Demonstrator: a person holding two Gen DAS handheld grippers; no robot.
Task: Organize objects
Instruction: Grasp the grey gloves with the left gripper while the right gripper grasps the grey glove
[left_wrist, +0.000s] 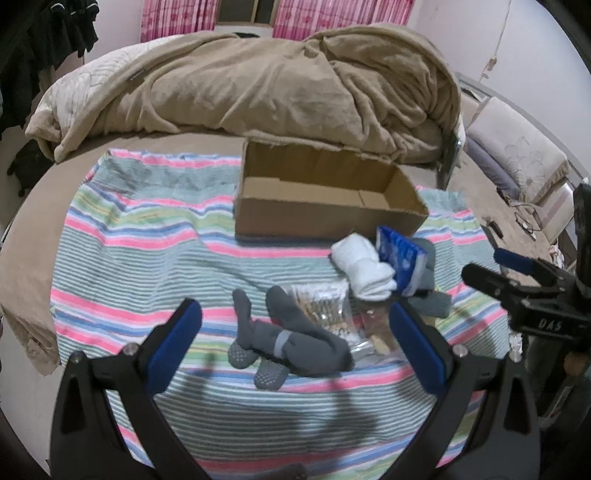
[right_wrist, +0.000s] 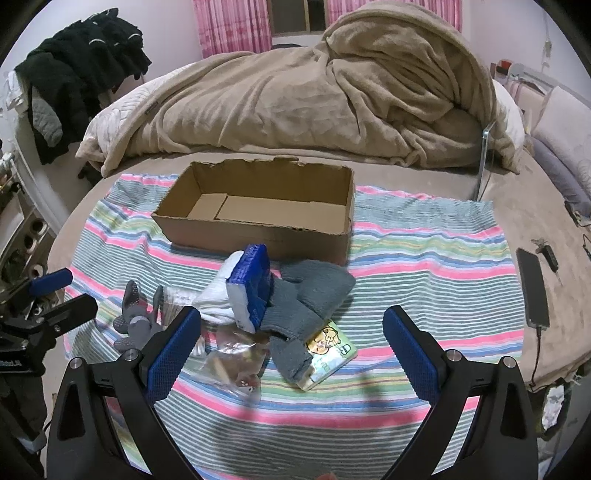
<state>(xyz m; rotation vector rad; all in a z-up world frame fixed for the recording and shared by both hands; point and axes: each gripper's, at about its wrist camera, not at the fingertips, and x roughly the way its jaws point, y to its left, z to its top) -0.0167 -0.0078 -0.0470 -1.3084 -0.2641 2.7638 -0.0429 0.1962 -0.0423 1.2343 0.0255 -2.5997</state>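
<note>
Claws first: left claw (left_wrist: 295, 339) spread wide, nothing in it, hovering low over the striped towel (left_wrist: 147, 266) on the bed. Right claw (right_wrist: 291, 347) same, jaws wide apart, empty.

Just ahead of both sits the pile, all unsorted. Dark grey grip socks (left_wrist: 280, 343) lie between the left claw's fingers in its view, closest to it. Touching them, clear bags of small bits (left_wrist: 325, 306); contents too blurry to name. Right claw looks onto a light grey knit sock (right_wrist: 303, 299) draped over a cartoon-print packet (right_wrist: 328, 347), roughly centred ahead of its jaws. Behind those, a white sock roll (right_wrist: 218, 295) w/ a blue-and-white pack (right_wrist: 251, 284) leaning on it, tilted.

Beyond the pile, near but apart, the cardboard box (right_wrist: 255, 225) stands open and holds nothing. So my read: task barely begun, zero items boxed, everything left to move. Likely first pick for left is the dark socks.

Farther back, a rumpled tan blanket (right_wrist: 314, 103) heaps across the bed. Off to the right, a phone (right_wrist: 532, 288) on a cable, well apart from the pile.
</note>
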